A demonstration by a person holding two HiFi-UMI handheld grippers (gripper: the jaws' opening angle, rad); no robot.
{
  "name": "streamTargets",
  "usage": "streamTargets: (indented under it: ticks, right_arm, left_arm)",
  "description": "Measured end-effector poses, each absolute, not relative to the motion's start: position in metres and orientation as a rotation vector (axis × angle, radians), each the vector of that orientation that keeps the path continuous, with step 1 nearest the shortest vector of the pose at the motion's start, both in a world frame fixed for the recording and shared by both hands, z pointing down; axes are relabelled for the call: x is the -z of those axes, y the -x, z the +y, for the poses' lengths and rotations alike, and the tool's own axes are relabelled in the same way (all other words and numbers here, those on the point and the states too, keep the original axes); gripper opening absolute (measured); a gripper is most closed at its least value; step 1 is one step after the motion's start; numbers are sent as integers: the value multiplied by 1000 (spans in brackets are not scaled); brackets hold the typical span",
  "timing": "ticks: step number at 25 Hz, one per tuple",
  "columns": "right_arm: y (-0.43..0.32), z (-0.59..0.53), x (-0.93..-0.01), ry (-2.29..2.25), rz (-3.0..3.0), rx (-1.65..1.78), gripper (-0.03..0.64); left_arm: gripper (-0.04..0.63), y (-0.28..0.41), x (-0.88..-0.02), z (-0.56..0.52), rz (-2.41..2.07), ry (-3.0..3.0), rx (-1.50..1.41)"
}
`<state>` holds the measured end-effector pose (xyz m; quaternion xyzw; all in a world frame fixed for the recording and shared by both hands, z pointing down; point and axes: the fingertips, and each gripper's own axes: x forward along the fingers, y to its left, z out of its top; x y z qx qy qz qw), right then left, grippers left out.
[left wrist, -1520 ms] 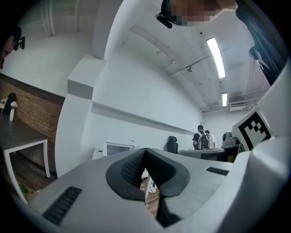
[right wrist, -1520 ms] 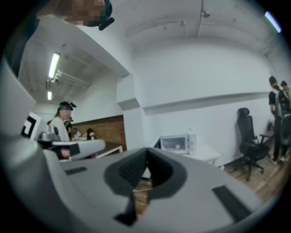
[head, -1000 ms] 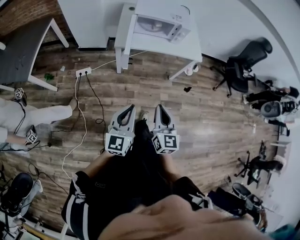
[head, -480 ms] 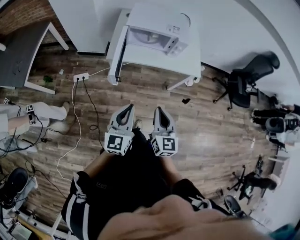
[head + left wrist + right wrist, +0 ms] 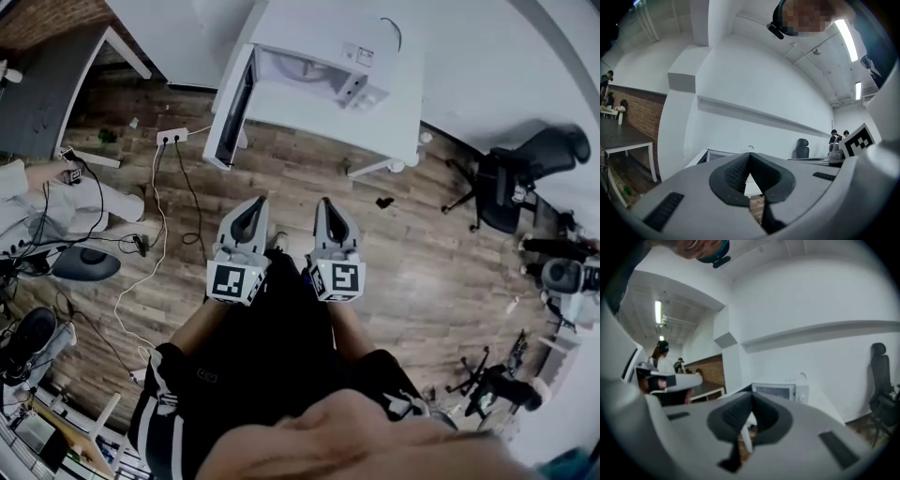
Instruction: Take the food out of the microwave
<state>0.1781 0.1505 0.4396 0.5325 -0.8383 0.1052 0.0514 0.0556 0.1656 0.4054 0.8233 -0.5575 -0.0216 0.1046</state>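
The microwave is sitting on a white table at the top of the head view. Its door is hanging open to the left. Inside the cavity the food is showing only as a pale round shape, too small to make out further.

The person is holding both grippers side by side over the wooden floor, well short of the table, with the tips pointing toward the microwave. The left gripper is lining up roughly with the open door, and the right gripper with the front of the cavity.

In the left gripper view the jaws are pressing tip to tip with nothing between them. In the right gripper view the jaws are likewise closed and empty, and the microwave is standing straight ahead beyond the tips, well apart from them.
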Motion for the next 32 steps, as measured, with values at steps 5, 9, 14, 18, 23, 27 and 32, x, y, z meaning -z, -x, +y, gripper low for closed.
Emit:
streamTargets:
  ticks: [5,9,14,18,23,27,32]
  right_arm:
    - [-177,124,-441,-1612,-2565,-338,31]
    - [-173,107,-443,-1610,-2566,-333,30]
    - [-166,80,-447,-1629,-2545,-331,31]
    - [-157,52,-447,-1652,-2525,-318,31]
    - [-144,17,-454,-1692,-2483,-319,31]
    - [-134,-7,-462,-1729,-2425,-314,31]
    - [-130,-39,-478,-1752,-2401,-315,31]
  left_arm:
    - [32,-60,-410,144,-1655,-2429,44]
    - [32,-63,-412,124,-1649,-2457,53]
    - [32,-61,-409,90,-1619,-2480,60]
    - [32,-52,-410,59,-1583,-2475,77]
    - [32,-45,-405,20,-1514,-2524,108]
    - [31,-36,-402,-6,-1475,-2540,129]
    - [32,-28,-409,-30,-1459,-2538,135]
